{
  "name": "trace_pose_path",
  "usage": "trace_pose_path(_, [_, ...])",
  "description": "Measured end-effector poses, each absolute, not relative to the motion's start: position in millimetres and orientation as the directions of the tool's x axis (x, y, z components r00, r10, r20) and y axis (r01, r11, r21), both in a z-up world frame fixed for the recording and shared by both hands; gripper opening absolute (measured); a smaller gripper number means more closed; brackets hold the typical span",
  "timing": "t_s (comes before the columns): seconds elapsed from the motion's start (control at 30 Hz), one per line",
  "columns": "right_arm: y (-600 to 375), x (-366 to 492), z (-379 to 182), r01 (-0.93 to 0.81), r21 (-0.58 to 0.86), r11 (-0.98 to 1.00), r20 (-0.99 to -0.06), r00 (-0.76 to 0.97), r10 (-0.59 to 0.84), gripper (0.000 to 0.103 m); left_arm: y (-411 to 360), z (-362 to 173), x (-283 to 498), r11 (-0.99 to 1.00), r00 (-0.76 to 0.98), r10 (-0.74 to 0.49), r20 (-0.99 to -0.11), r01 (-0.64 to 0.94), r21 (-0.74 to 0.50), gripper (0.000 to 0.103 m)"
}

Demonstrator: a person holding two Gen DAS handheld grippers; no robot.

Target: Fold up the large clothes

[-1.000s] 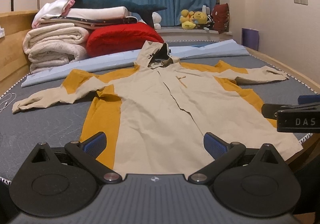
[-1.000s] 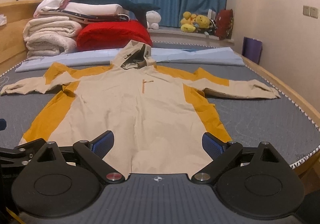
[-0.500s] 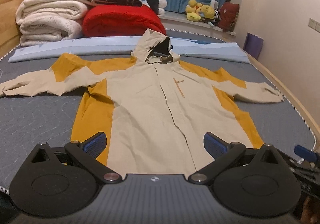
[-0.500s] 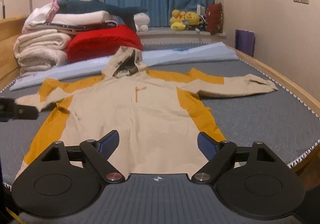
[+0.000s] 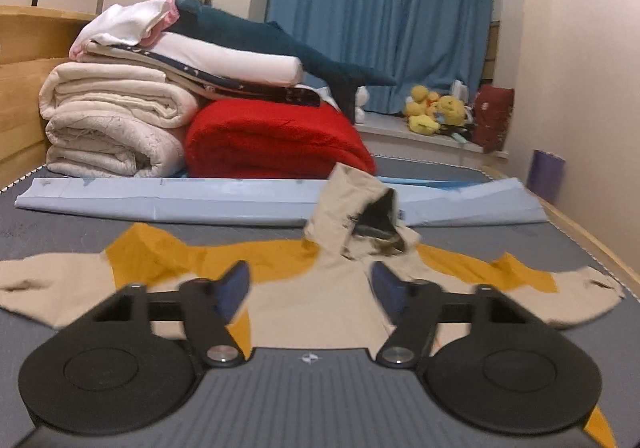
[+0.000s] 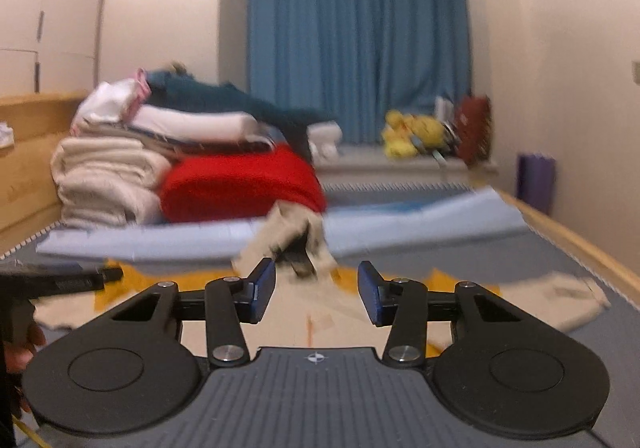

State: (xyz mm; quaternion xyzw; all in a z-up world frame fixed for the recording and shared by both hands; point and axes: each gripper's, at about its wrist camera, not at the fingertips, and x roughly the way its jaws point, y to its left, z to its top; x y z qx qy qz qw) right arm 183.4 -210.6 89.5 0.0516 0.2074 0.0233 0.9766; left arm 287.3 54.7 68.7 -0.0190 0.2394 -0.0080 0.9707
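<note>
A beige and mustard hooded jacket (image 5: pixel 320 300) lies spread face up on the grey mattress (image 5: pixel 52 232), sleeves out to both sides. Its hood (image 5: pixel 360 216) stands crumpled at the far end. My left gripper (image 5: pixel 310 284) hovers over the chest just below the hood; its jaws are closing with only air between the blue pads (image 5: pixel 236 284). In the blurred right wrist view my right gripper (image 6: pixel 317 290) is also over the upper chest, in front of the hood (image 6: pixel 292 236), jaws closing on nothing. A hand (image 6: pixel 26 340) holding the other tool shows at that view's left edge.
Folded white quilts (image 5: pixel 116 128) and a red blanket (image 5: pixel 276 140) are piled at the head of the bed, behind a long light blue folded sheet (image 5: pixel 200 200). Plush toys (image 5: pixel 436 112) sit on the window ledge. The wooden bed rail (image 5: pixel 592 248) runs along the right.
Both grippers have travelled from the jacket's hem up towards the hood, and both pairs of jaws have narrowed. The hem has dropped out of view.
</note>
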Motion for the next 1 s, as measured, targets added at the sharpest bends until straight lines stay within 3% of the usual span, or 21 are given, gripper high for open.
trace_pose_path(0.13, [-192,245,86,-0.07,0.072,0.995,-0.333,0.939,0.09,0.047,93,49,337,0.999,0.878,0.027,-0.477,-0.044,-0.025,0.038])
trace_pose_path(0.2, [-188,267,77,-0.091,0.076,0.993,-0.317,0.942,0.111,0.039,122,34,354,0.996,0.869,0.069,-0.489,-0.09,-0.02,0.034])
trace_pose_path(0.3, [-187,284,47,-0.124,0.109,0.986,-0.325,0.933,0.153,0.023,176,10,369,0.981,0.846,0.155,-0.51,-0.191,-0.019,0.033])
trace_pose_path(0.37, [-180,294,17,-0.126,0.105,0.987,-0.403,0.901,0.158,0.009,218,-3,377,0.963,0.821,0.206,-0.532,-0.267,-0.038,0.033])
trace_pose_path(0.43, [-173,306,-1,-0.138,0.125,0.982,-0.464,0.867,0.181,0.009,266,-18,381,0.928,0.78,0.275,-0.562,-0.369,-0.058,0.034])
trace_pose_path(0.53, [-161,319,-10,-0.182,0.131,0.974,-0.476,0.851,0.223,0.009,333,-25,377,0.858,0.728,0.352,-0.588,-0.502,-0.107,0.034])
trace_pose_path(0.6, [-156,324,-14,-0.204,0.118,0.972,-0.484,0.843,0.235,0.012,378,-31,369,0.794,0.706,0.373,-0.602,-0.579,-0.186,0.037])
trace_pose_path(0.7, [-153,336,-21,-0.198,0.145,0.969,-0.523,0.817,0.245,0.013,432,-40,356,0.702,0.679,0.389,-0.623,-0.656,-0.277,0.048])
trace_pose_path(0.83, [-144,351,-23,-0.221,0.157,0.962,-0.533,0.801,0.271,0.013,475,-62,339,0.592,0.638,0.402,-0.657,-0.728,-0.345,0.05])
trace_pose_path(0.93, [-135,352,-26,-0.24,0.145,0.96,-0.528,0.802,0.28,0.0,486,-76,327,0.53,0.634,0.378,-0.675,-0.746,-0.403,0.05])
trace_pose_path(1.0, [-129,352,-29,-0.25,0.137,0.958,-0.535,0.796,0.284,0.0,490,-84,327,0.505,0.631,0.373,-0.68,-0.753,-0.422,0.05])
